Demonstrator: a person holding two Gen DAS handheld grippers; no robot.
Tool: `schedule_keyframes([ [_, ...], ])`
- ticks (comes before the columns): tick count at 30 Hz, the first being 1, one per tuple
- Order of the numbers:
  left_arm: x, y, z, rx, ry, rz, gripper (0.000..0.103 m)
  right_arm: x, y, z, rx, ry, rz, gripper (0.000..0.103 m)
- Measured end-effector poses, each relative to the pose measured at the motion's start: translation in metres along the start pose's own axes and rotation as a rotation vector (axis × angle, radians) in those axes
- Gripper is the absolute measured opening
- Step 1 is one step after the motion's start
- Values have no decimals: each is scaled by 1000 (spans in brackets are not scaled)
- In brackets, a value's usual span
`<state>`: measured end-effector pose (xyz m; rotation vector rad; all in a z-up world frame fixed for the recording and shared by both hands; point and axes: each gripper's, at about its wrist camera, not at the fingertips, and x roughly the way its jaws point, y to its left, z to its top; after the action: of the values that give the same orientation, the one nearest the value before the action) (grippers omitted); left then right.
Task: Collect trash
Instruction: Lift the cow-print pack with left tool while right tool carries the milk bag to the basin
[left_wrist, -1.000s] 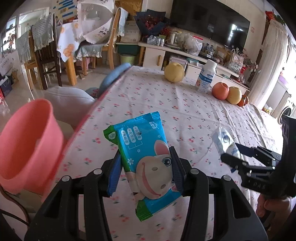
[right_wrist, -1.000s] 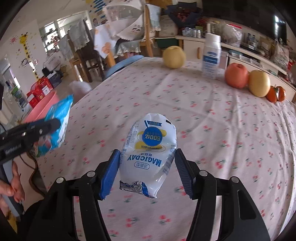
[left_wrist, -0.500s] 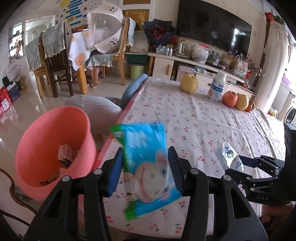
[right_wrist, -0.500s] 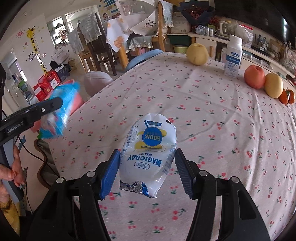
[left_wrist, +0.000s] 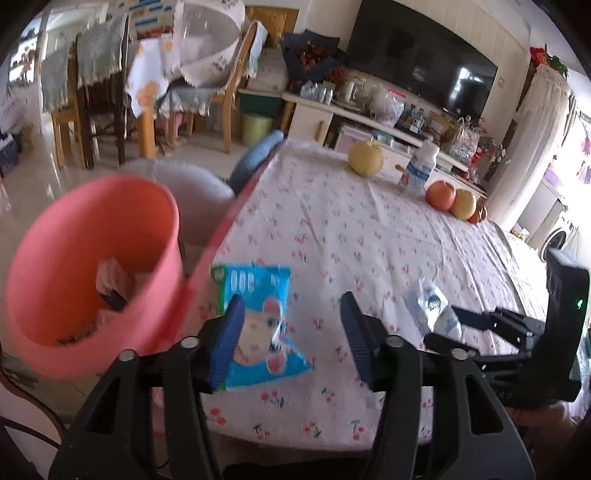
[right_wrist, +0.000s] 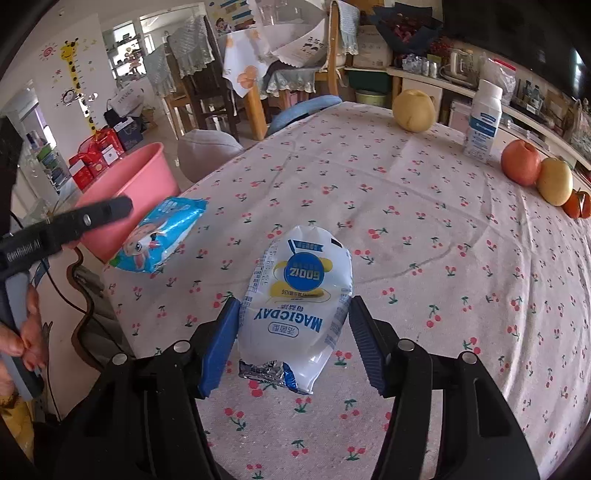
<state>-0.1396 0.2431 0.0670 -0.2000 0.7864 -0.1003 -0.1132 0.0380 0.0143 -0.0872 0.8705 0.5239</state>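
As left gripper (left_wrist: 291, 332) opened, blue packet (left_wrist: 258, 321) overhangs table edge (left_wrist: 207, 266)

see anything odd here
The blue packet stands out. The left tool has just been opening with the packet between its fingers, resting against only one. It hangs tilted at the table edge, beside the pink bin rather than clearly above it, so it may miss.

bin (left_wrist: 92, 258) left of table (left_wrist: 369, 240)
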Motion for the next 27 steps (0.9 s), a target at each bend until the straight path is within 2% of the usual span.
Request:
schedule_keyframes([
  [5,17,2,-11,-9,40,4,69,6,3,-3,-17,11,12,61],
  [7,24,2,-13,-9,50,32,76,8,2,-5,-23,16,18,61],
  [10,37,1,-14,8,70,80,79,10,0,-6,-30,20,27,61],
  [13,48,3,-13,18,88,130,80,11,-1,-7,-30,22,37,61],
  [15,57,7,-13,6,110,131,80,12,-2,-7,-31,25,44,61],
  [20,61,6,-10,20,96,146,80,12,-2,-7,-37,26,55,61],
  [21,61,5,-9,19,95,144,77,12,-3,-7,-36,24,57,61],
  [22,62,5,-9,23,94,147,66,12,-3,-7,-35,22,57,61],
  [24,61,4,-9,27,93,154,55,11,-5,-6,-29,19,57,61],
  [27,59,6,-8,-15,93,111,49,9,-6,-6,-19,16,62,61],
])
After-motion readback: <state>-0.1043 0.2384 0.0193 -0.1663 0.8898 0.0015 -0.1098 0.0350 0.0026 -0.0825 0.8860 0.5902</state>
